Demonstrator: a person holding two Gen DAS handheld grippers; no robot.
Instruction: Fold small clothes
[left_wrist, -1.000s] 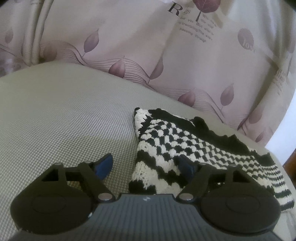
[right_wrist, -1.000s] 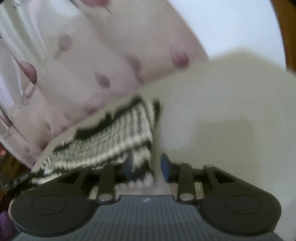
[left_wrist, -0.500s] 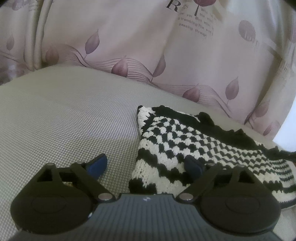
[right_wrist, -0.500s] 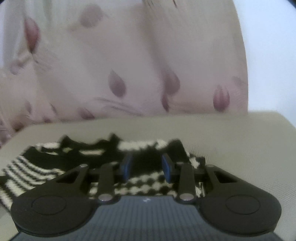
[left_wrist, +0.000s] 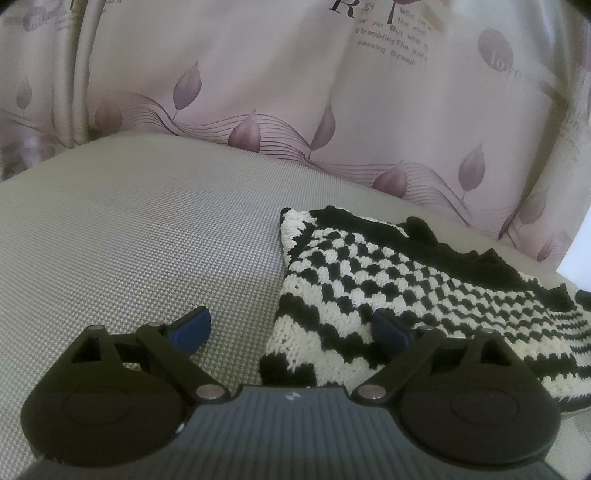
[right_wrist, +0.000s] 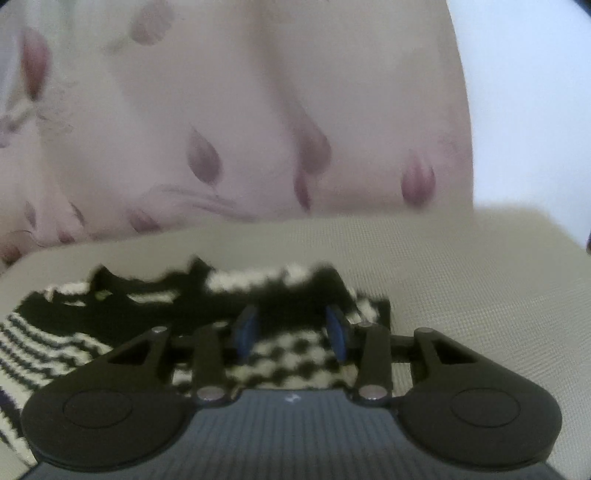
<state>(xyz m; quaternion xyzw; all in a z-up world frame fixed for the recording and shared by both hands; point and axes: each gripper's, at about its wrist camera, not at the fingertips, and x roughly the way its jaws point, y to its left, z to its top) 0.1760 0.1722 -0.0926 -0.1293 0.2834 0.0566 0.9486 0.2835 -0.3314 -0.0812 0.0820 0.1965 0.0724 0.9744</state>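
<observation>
The black-and-white knitted top (left_wrist: 388, 295) lies flat on the grey cushion (left_wrist: 147, 240), near the leafy pink curtain (left_wrist: 295, 92); the left gripper (left_wrist: 291, 328) sits at the top's near corner, jaws wide open; the right gripper (right_wrist: 291, 332) hangs over the top's other end, jaws partly open, holding nothing.

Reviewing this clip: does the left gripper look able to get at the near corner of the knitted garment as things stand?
Probably yes. The left gripper is wide open, and the near corner of the black-and-white knitted garment already lies between its fingers on the grey woven surface; nothing else lies in the way.
</observation>
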